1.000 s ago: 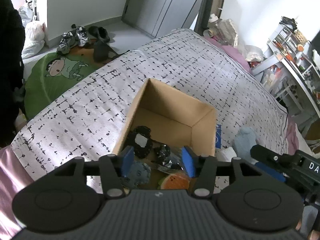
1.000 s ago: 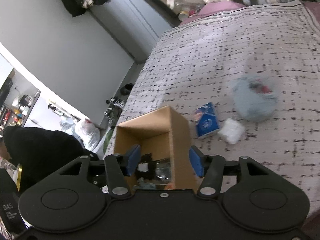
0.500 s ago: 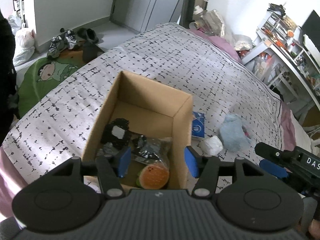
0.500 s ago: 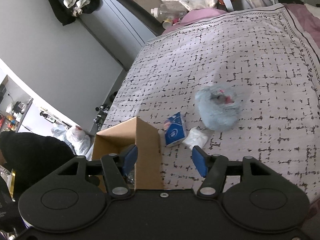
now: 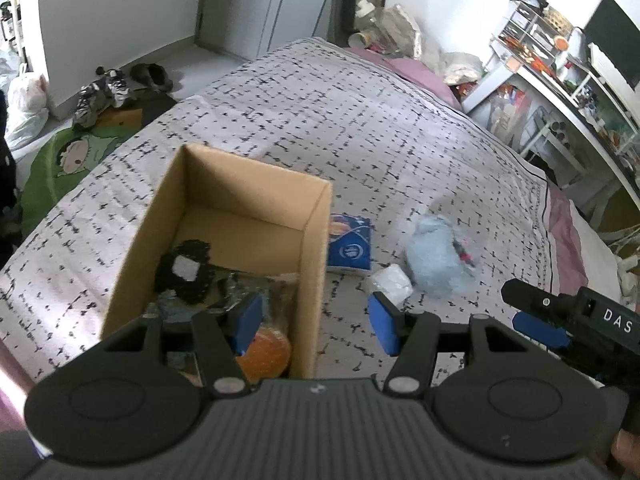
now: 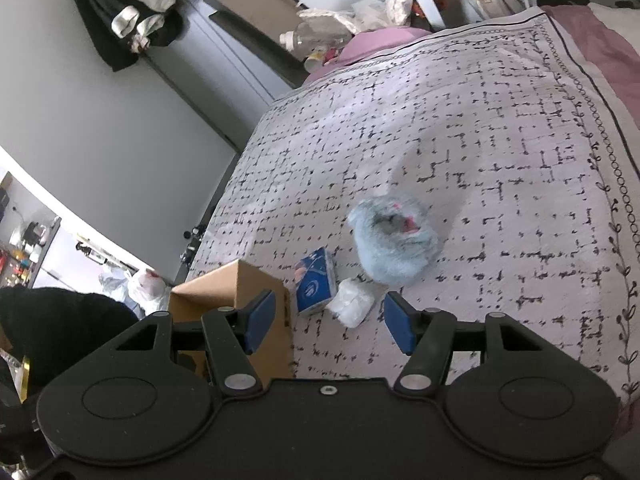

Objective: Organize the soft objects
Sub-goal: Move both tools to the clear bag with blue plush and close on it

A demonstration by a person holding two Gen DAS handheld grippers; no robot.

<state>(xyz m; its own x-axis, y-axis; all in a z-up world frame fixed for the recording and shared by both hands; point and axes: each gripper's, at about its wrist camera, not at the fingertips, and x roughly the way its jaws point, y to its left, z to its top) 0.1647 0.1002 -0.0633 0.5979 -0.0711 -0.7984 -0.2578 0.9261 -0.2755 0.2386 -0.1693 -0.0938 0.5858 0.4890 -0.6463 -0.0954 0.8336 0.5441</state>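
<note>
Holding both grippers wide and empty, you have the left gripper [image 5: 316,322] over the cardboard box's [image 5: 316,240] right wall, the right gripper [image 6: 330,322] above the white wad [image 6: 352,307], beside the tissue pack [image 6: 314,286] and blue plush [image 6: 394,246] on the bed [image 6: 500,152].

Left gripper [image 5: 316,322]: held level, jaws spread wide, blue pads [image 5: 246,322] bare, nothing between. Right gripper [image 6: 327,322]: likewise level, jaws wide apart, empty. Right gripper seen at left view's right edge [image 5: 576,320].

"DAS" on right gripper [image 5: 538,326] body.
</note>
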